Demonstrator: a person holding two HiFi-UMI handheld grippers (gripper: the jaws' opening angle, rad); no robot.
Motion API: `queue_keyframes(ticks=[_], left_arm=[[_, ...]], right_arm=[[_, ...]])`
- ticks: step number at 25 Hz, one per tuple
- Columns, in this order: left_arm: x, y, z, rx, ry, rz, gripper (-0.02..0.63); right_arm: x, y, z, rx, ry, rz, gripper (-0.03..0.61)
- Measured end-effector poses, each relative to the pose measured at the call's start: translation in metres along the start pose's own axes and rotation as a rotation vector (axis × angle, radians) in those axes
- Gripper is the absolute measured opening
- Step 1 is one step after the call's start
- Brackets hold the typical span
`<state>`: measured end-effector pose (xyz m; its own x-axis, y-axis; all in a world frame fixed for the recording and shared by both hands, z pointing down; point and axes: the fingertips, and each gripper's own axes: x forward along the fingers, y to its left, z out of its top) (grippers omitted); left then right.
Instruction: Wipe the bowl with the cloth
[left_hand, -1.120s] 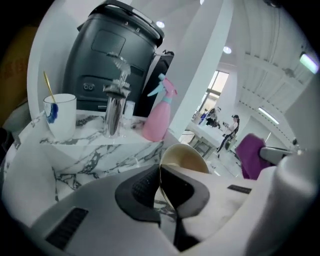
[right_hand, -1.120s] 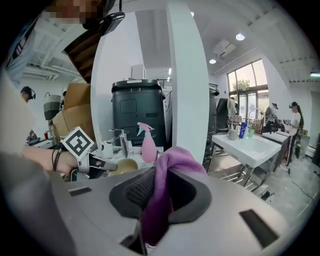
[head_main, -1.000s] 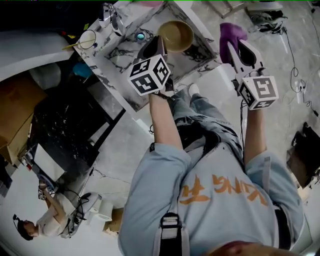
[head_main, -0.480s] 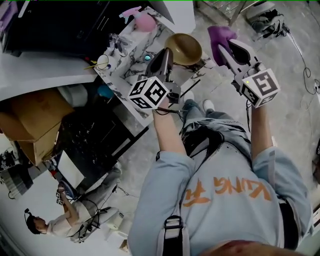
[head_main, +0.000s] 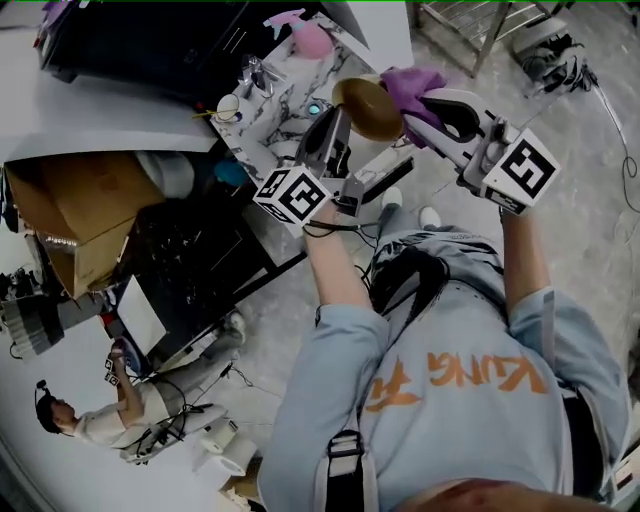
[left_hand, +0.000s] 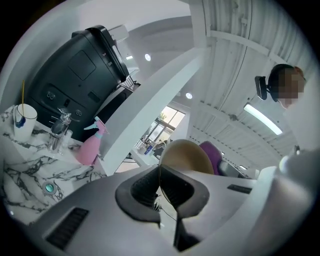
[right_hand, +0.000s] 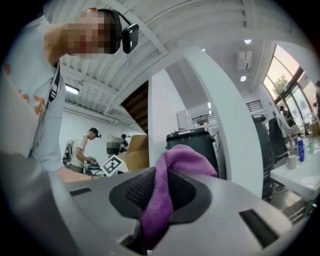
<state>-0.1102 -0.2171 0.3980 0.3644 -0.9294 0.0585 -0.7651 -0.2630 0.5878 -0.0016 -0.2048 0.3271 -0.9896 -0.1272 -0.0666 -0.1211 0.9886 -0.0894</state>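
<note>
My left gripper (head_main: 335, 120) is shut on the rim of a tan bowl (head_main: 367, 106), held up in the air and tipped on edge. From the left gripper view, the bowl (left_hand: 187, 156) stands edge-on between the jaws of the left gripper (left_hand: 161, 192). A purple cloth (head_main: 408, 86) is pinched in my right gripper (head_main: 425, 105), and it touches the bowl from the right. In the right gripper view the cloth (right_hand: 172, 172) bulges out of the shut jaws of the right gripper (right_hand: 159, 192).
A marbled counter (head_main: 275, 105) lies below left with a pink spray bottle (head_main: 307, 38), a white cup (head_main: 229, 106) and a tap (head_main: 252, 72). A cardboard box (head_main: 75, 215) and black shelving sit at left. Another person (head_main: 85, 425) stands at lower left.
Both grippers have come together and lifted. The bowl, which sat upright over the counter, now hangs tipped on edge, and the cloth has moved left until it meets it.
</note>
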Motion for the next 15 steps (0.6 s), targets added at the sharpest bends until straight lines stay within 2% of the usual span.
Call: queue_keyframes(ticks=[3, 8, 11, 15], left_arm=[[-0.017, -0.001, -0.002, 0.016, 0.029, -0.001, 0.032], [-0.033, -0.006, -0.011, 0.013, 0.076, -0.031, 0.032], [-0.034, -0.007, -0.015, 0.023, 0.107, -0.037, 0.034], [-0.032, -0.01, -0.021, 0.045, 0.158, -0.048, 0.034]], right_arm=[[0.009, 0.02, 0.007, 0.021, -0.049, 0.106, 0.08], [0.015, 0.044, 0.014, 0.039, -0.096, 0.217, 0.08], [0.016, 0.051, 0.015, 0.031, -0.084, 0.254, 0.08], [0.015, 0.052, 0.016, 0.019, -0.069, 0.262, 0.08]])
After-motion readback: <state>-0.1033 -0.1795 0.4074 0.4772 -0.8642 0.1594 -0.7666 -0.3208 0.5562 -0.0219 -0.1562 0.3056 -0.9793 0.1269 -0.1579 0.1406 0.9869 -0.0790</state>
